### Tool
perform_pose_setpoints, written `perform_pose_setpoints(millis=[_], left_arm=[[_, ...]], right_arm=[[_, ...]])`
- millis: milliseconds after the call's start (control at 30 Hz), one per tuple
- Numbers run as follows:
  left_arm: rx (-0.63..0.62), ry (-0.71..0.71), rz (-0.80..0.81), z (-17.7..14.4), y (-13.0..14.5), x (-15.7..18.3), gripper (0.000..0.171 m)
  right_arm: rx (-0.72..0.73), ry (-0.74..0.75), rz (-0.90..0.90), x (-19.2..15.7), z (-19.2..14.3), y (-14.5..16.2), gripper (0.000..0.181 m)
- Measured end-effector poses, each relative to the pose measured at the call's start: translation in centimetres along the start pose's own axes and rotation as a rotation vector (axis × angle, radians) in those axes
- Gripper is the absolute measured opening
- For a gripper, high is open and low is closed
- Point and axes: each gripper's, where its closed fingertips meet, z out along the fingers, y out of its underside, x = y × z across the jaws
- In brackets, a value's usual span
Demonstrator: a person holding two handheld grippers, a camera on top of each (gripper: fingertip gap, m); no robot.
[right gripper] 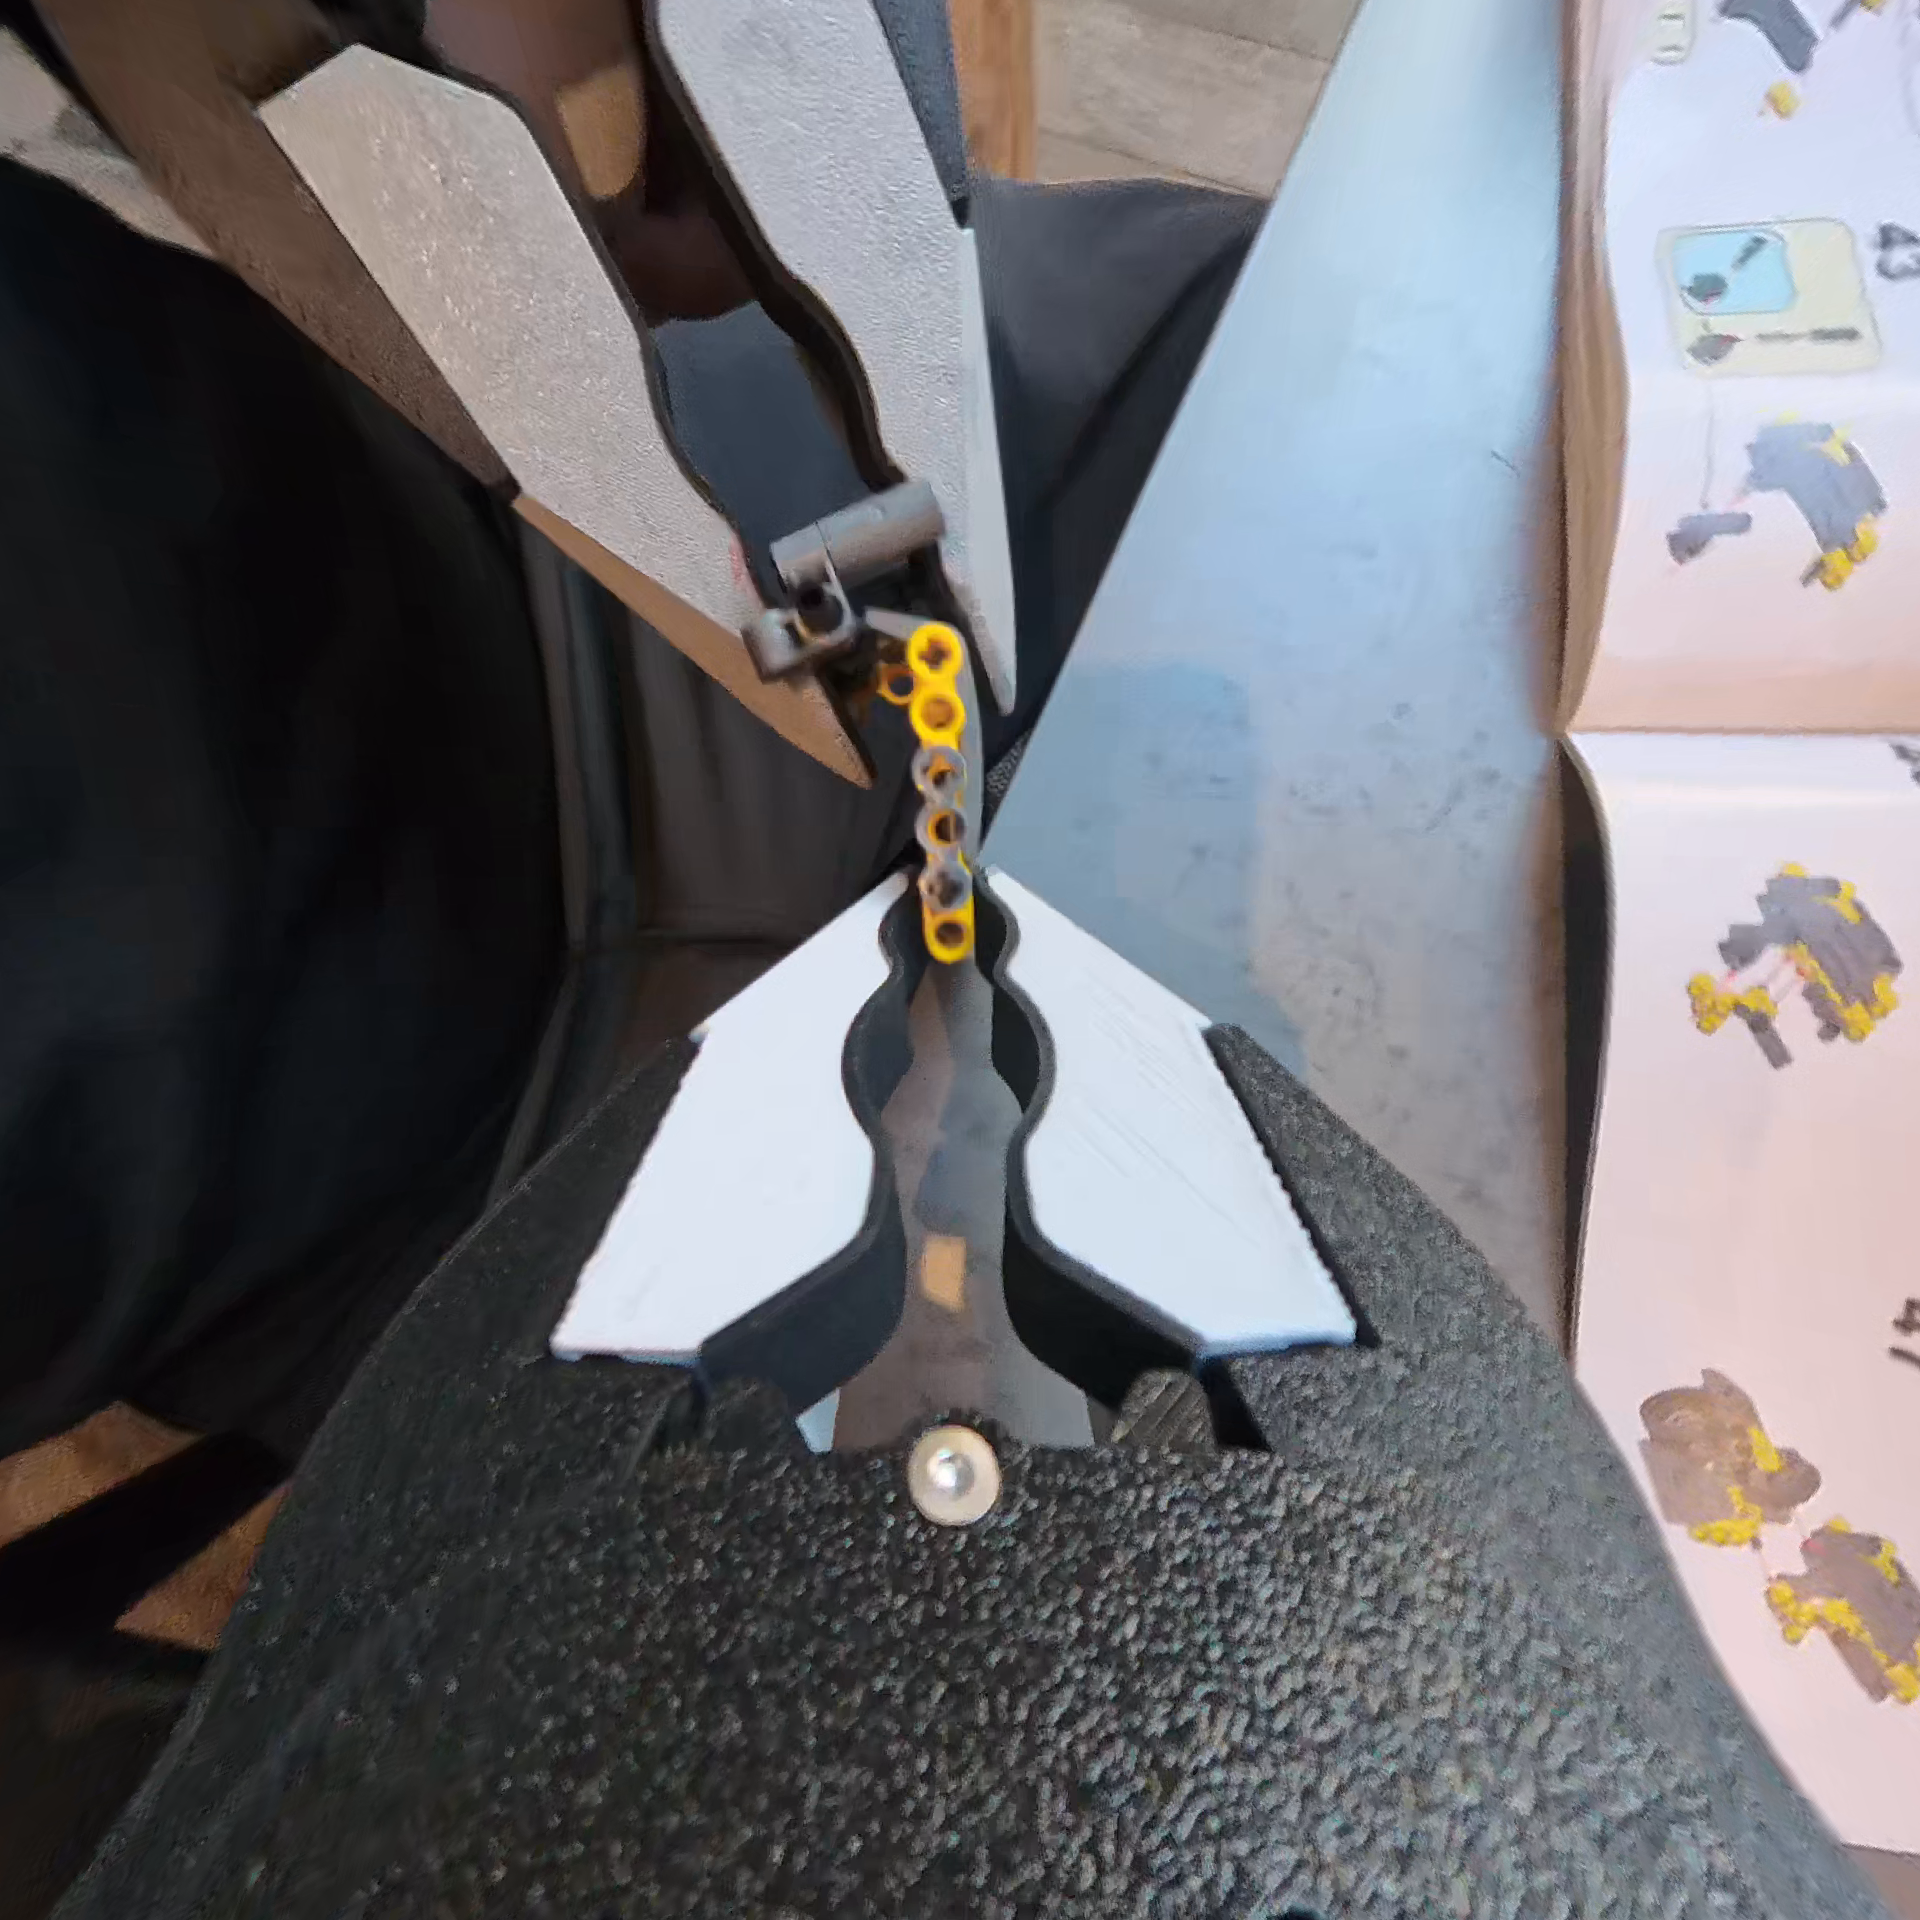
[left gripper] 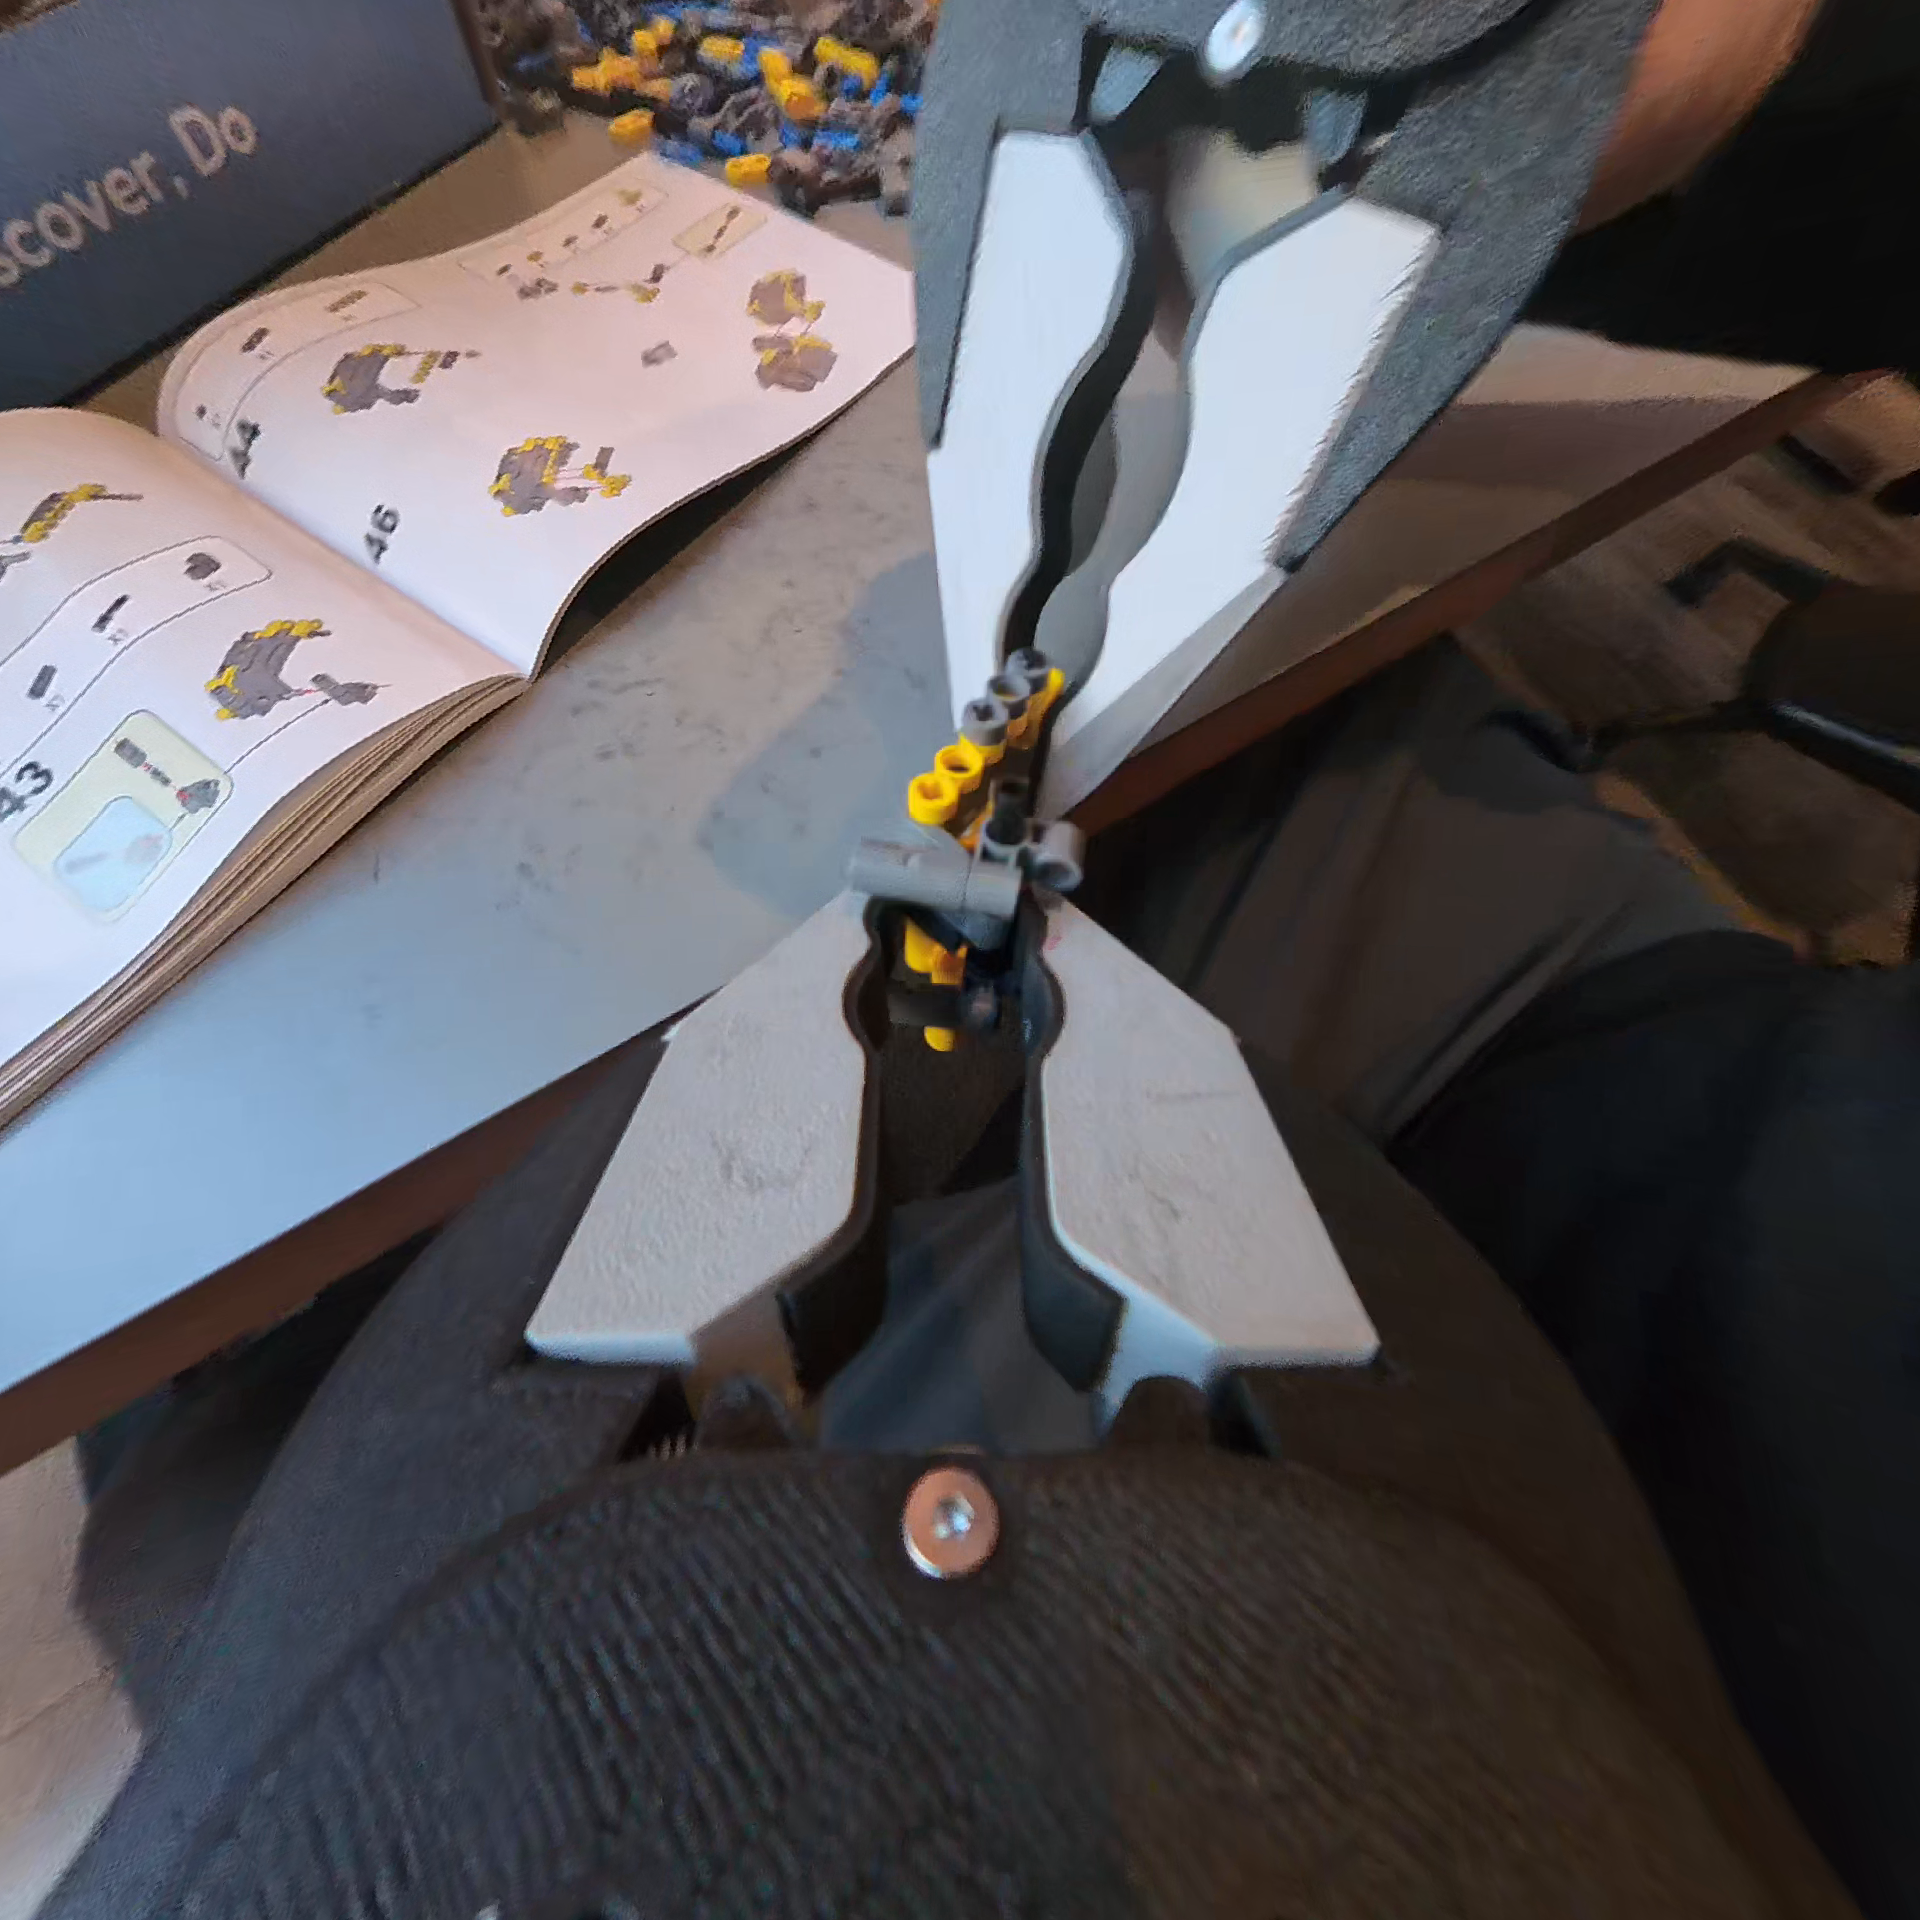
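Observation:
A small brick assembly is held between both grippers above the table's front edge. It has a yellow holed beam (left gripper: 961,774) with grey pins, joined to a grey connector (left gripper: 925,873). My left gripper (left gripper: 951,925) is shut on the connector end. My right gripper (left gripper: 1039,717) comes down from above and is shut on the beam's far end. In the right wrist view, my right gripper (right gripper: 948,894) pinches the bottom of the yellow beam (right gripper: 940,717). There my left gripper (right gripper: 930,738) reaches in from the upper left with the grey connector (right gripper: 862,535) between its fingers.
An open instruction booklet (left gripper: 416,468) lies on the grey table (left gripper: 675,779), also in the right wrist view (right gripper: 1766,935). A pile of loose yellow, blue and dark bricks (left gripper: 727,94) sits at the back beside a dark box (left gripper: 156,187). A person's dark clothing (left gripper: 1662,1247) is below the table edge. The tips of both grippers are at nearly the same place.

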Motion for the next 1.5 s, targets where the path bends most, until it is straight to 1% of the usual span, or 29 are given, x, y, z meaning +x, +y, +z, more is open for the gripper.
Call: perform_pose_setpoints(millis=[67,233,300,400,467,567,667,700,767,800,933,1000,1067,1167,1267,1333,1433,1467,1500], left_arm=[[0.070,0.022,-0.004,-0.3,-0.8,0.4,0.021],[0.082,0.036,0.016,-0.1,-0.7,-0.3,0.019],[0.091,0.041,-0.011,-0.2,-0.7,-0.4,0.019],[0.097,0.096,-0.120,-0.1,-0.8,-0.4,0.019],[0.091,0.100,-0.162,-0.1,-0.7,-0.7,0.019],[0.076,0.079,-0.185,-0.1,-0.6,-1.1,0.018],[0.098,0.085,-0.187,-0.1,-1.1,-0.9,0.018],[0.101,0.083,-0.179,0.0,-1.2,-0.9,0.018],[0.131,0.083,-0.154,0.0,-1.8,-1.0,0.016],[0.141,0.080,-0.142,0.0,-2.0,-1.1,0.011],[0.157,0.058,-0.061,0.6,-2.7,-2.0,0.010],[0.141,0.062,-0.054,1.4,-2.8,-2.4,0.010],[0.132,0.075,-0.054,1.9,-3.2,-2.4,0.010],[0.026,0.058,-0.017,3.1,-2.6,-2.9,0.011],[-0.031,0.090,-0.043,3.8,-2.7,-3.0,0.011],[-0.068,0.110,-0.054,4.1,-2.8,-3.4,0.011],[-0.100,0.153,-0.053,4.5,-2.9,-3.7,0.012],[-0.109,0.169,-0.049,4.7,-2.9,-3.7,0.013],[-0.116,0.189,-0.044,4.7,-3.0,-3.7,0.013]], right_arm=[[-0.023,-0.018,-0.038,-0.1,0.1,0.1,0.006],[-0.009,0.007,-0.048,0.3,0.3,-0.3,0.006],[0.021,0.021,-0.018,0.3,0.1,-0.5,0.007],[0.079,0.017,0.068,0.3,-0.1,-0.5,0.009],[0.119,0.046,0.101,0.7,-0.5,-0.4,0.010],[0.177,0.082,0.147,1.1,-1.6,-0.5,0.012],[0.214,0.104,0.187,1.4,-2.5,-0.6,0.015],[0.200,0.133,0.198,1.7,-2.8,-0.3,0.015],[0.159,0.237,0.228,2.7,-3.9,1.0,0.012],[0.146,0.285,0.254,3.1,-4.7,1.8,0.012],[0.114,0.486,0.369,4.4,-9.6,5.1,0.008],[0.114,0.523,0.418,4.1,-11.1,6.4,0.008],[0.101,0.549,0.455,3.9,-11.6,7.5,0.009],[0.094,0.513,0.474,3.7,-10.2,8.1,0.015],[0.079,0.474,0.462,4.0,-8.0,7.9,0.018],[0.076,0.473,0.423,4.5,-7.2,7.5,0.018],[0.058,0.438,0.417,5.0,-6.3,7.7,0.016],[0.063,0.422,0.417,5.0,-6.1,7.7,0.015],[0.072,0.402,0.415,4.9,-5.9,7.5,0.010]])
